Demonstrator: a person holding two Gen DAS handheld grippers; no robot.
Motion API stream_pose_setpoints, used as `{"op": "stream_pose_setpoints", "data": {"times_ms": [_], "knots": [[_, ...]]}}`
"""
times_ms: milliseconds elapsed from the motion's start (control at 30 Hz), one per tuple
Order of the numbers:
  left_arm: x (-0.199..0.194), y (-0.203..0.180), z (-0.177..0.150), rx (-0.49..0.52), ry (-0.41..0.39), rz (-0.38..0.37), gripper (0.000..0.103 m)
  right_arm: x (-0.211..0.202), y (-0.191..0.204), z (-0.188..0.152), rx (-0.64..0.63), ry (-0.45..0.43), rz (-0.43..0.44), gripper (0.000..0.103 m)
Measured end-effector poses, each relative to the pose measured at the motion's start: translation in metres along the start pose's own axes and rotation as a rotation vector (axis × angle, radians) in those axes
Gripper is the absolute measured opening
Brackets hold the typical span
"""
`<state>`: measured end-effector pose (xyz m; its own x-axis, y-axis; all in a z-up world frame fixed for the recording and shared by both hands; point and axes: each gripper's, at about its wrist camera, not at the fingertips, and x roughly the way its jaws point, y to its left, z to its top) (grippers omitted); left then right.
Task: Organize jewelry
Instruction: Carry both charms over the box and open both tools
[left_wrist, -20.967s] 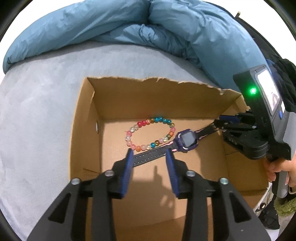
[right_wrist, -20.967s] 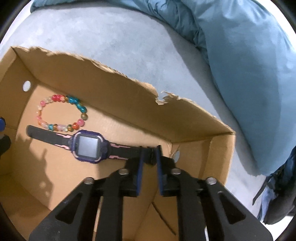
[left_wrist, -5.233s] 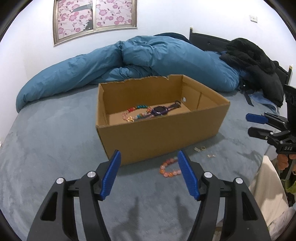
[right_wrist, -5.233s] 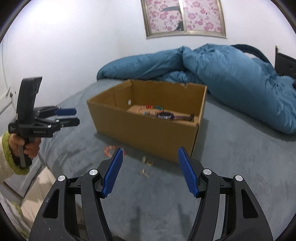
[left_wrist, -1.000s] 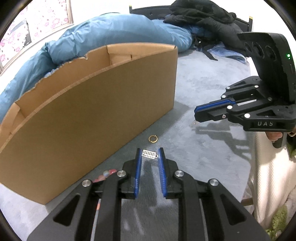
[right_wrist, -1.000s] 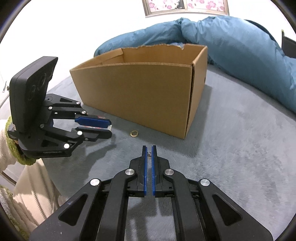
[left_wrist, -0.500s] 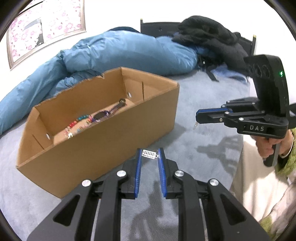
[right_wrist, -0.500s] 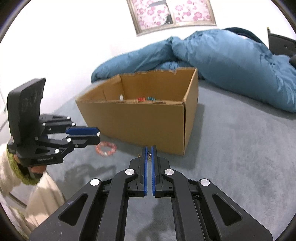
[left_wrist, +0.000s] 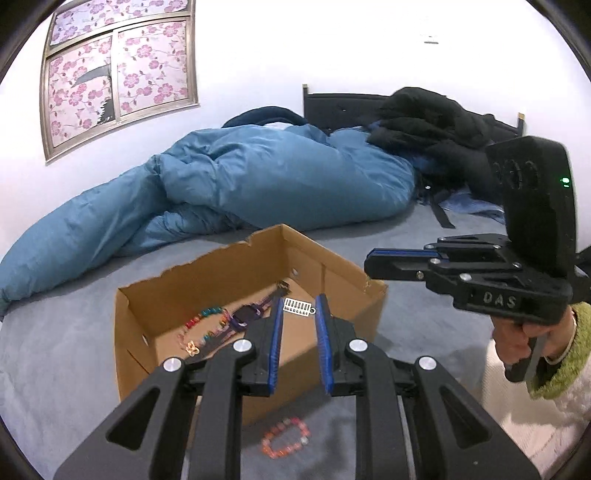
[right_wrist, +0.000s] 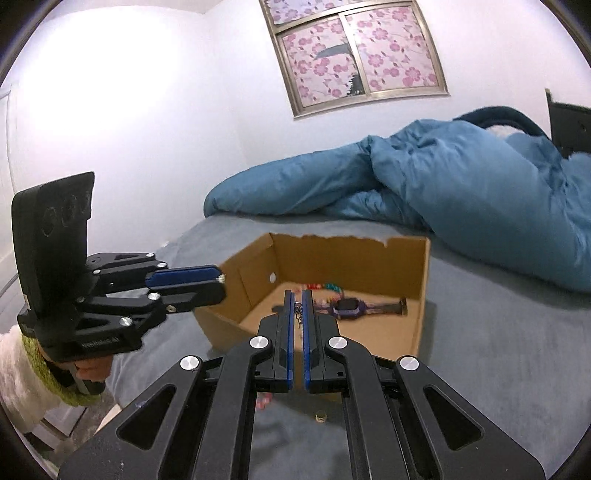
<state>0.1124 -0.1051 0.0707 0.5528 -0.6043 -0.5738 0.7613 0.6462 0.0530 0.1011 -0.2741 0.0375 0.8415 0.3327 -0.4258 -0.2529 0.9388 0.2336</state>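
Note:
My left gripper (left_wrist: 299, 301) is shut on a small silver rectangular charm (left_wrist: 296, 307), held crosswise between its blue pads above the near wall of the open cardboard box (left_wrist: 122, 332). My right gripper (right_wrist: 297, 295) is shut on a thin chain earring (right_wrist: 297, 314) that hangs between its pads, in front of the box (right_wrist: 423, 295). Inside the box lie a multicoloured bead bracelet (left_wrist: 202, 325) and a purple watch (right_wrist: 347, 307). An orange bead bracelet (left_wrist: 284, 437) lies on the grey bedcover before the box. Each view shows the other gripper beside the box, the right (left_wrist: 369, 261) and the left (right_wrist: 221, 283).
A gold ring (right_wrist: 321, 417) lies on the bedcover under my right gripper. A blue duvet (left_wrist: 258, 184) is heaped behind the box, with dark clothes (left_wrist: 436, 125) at the headboard. A hand in a green-cuffed sleeve (left_wrist: 554, 354) holds the right gripper.
Both grippers have risen from near the bedcover in front of the box, each with its small piece. The inside of the box has come into both views.

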Motion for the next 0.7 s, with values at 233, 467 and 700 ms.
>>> {"op": "stream_pose_setpoints", "data": {"times_ms": [233, 467, 700], "knots": [[0.037, 0.019, 0.009, -0.043, 0.045, 0.042, 0.017, 0.03, -0.008, 0.01, 0.022, 0.054, -0.047, 0.002], [0.069, 0.036, 0.005, -0.105, 0.119, 0.055, 0.017, 0.057, -0.016, 0.001, 0.036, 0.145, -0.092, 0.002], [0.079, 0.036, -0.002, -0.109, 0.155, 0.059, 0.017, 0.066, -0.023, -0.007, 0.039, 0.176, -0.112, 0.007]]}}
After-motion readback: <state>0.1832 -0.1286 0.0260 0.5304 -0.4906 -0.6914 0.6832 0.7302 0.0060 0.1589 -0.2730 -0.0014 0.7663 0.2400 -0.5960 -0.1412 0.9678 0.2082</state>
